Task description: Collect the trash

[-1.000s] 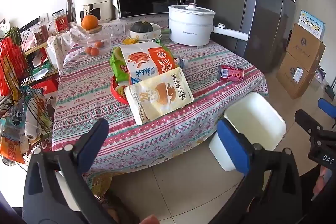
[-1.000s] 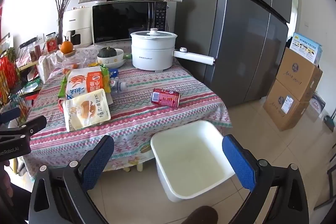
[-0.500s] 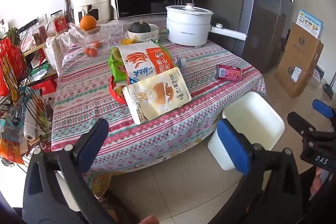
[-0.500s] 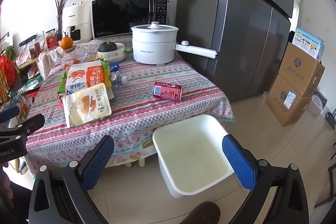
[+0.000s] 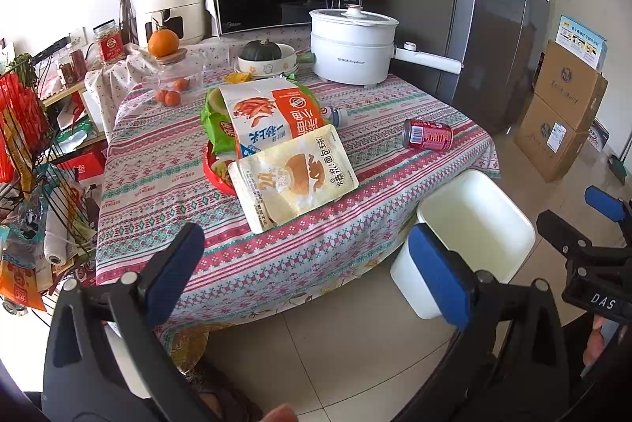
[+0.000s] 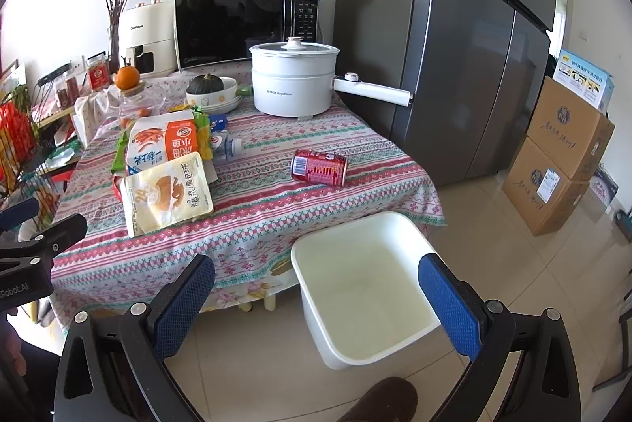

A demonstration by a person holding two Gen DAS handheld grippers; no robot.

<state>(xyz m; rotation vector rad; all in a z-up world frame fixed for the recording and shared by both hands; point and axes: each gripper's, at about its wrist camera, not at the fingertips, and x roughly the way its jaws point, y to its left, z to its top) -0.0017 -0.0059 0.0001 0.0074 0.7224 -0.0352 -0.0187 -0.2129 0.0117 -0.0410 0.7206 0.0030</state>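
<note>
Left wrist view showed the whole scene sitting slightly nearer and lower than a second earlier — the worktop (image 5: pixel 166 181) edge had crept toward the camera, so both tools were closing in and nothing had been picked up yet. The left tool (image 5: pixel 304 272) hung released, its blue pads wide apart and empty, short of the worktop's near edge. The right tool (image 6: pixel 316 299) was likewise spread open and empty, hovering over the white bin (image 6: pixel 399 224) that stood on the floor just beside the worktop's corner.

The trash all lay on the striped cloth: a pale bread bag (image 5: pixel 294 177) nearest the front, overlapping an orange-and-white noodle bag (image 5: pixel 272 115) and a green wrapper (image 5: pixel 215 129), with a small plastic bottle (image 5: pixel 335 115) behind them and a red can (image 5: pixel 428 134) on its side toward the bin's end.

By my reading the collecting had barely begun, the bin looking bare inside. Non-trash crowded the back — a white electric pot (image 5: pixel 351 46) with its long handle, a bowl holding a squash (image 5: pixel 262 56), a glass jar of oranges (image 5: pixel 173 82) — and a red dish (image 5: pixel 211 171) sat under the bags, liable to be dragged along.
</note>
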